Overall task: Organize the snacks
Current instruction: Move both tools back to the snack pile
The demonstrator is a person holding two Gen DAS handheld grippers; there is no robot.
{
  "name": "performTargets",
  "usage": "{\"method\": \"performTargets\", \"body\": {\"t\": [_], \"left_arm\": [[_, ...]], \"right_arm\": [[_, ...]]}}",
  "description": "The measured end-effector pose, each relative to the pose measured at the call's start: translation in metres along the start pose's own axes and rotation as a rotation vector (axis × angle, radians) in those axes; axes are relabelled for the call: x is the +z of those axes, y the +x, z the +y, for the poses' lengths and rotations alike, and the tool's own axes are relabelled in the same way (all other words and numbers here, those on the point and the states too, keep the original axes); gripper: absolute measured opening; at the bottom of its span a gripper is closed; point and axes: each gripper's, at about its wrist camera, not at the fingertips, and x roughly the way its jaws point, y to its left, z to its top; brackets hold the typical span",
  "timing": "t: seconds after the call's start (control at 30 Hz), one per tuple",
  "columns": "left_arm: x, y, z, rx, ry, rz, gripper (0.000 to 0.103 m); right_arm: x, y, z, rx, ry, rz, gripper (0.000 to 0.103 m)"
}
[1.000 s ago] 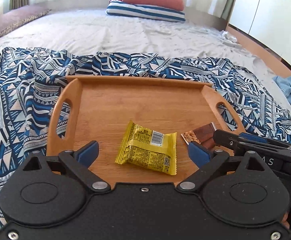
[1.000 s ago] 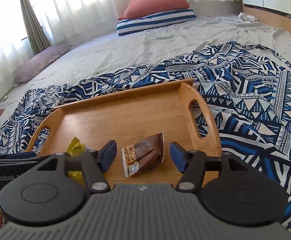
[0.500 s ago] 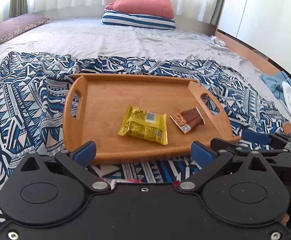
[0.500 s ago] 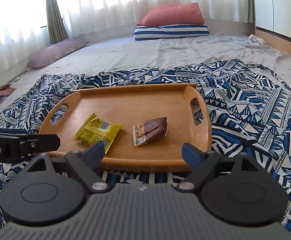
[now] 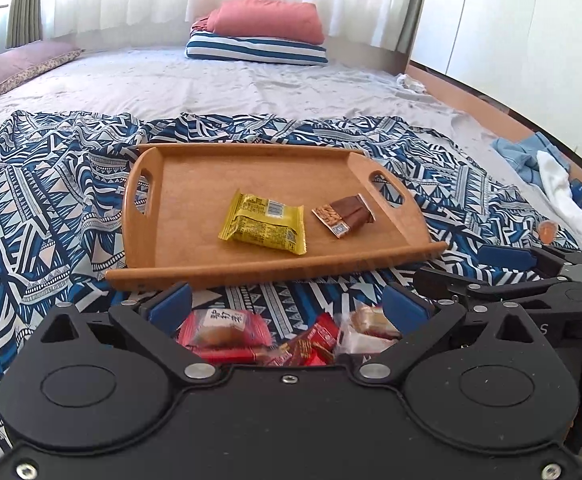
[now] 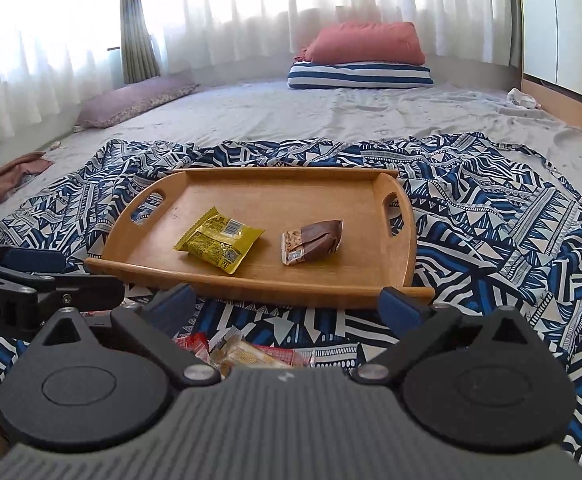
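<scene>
A wooden tray (image 5: pixel 275 270) (image 6: pixel 291 292) rests on the blue patterned cloth. On it lie a yellow snack packet (image 5: pixel 265 228) (image 6: pixel 217 240) and, to its right, a brown nut bar (image 5: pixel 345 214) (image 6: pixel 313 240). My left gripper (image 5: pixel 287 304) hangs open in front of the tray's near rim, above a pile of red and white wrapped snacks (image 5: pixel 251 332) (image 6: pixel 243 352). My right gripper (image 6: pixel 287 304) is just to its right, also short of the tray; its jaws are opening, wide apart, with nothing between them.
The blue patterned cloth (image 6: pixel 491 220) covers a grey bed. A red pillow on a striped one (image 5: pixel 259 36) and a mauve pillow (image 6: pixel 135 100) lie at the far end. Loose clothes (image 5: pixel 551 168) and a small orange item (image 5: pixel 547 230) lie at the right.
Both grippers have drawn back from the tray toward me. The right jaws have spread away from the brown bar, which stays on the tray. The snack pile has come into view below.
</scene>
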Motion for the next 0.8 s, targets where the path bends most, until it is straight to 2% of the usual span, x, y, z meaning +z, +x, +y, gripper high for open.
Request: {"method": "performTargets", "body": {"t": [0.5, 0.8], "left_arm": [[-0.018, -0.02, 0.002, 0.004, -0.023, 0.022, 0.102], [-0.04, -0.019, 0.0, 0.029, -0.019, 0.029, 0.102]], "right_arm": [[-0.025, -0.007, -0.018, -0.022, 0.016, 0.025, 0.103], [-0.045, -0.007, -0.03, -0.072, 0.007, 0.059, 0.103]]}}
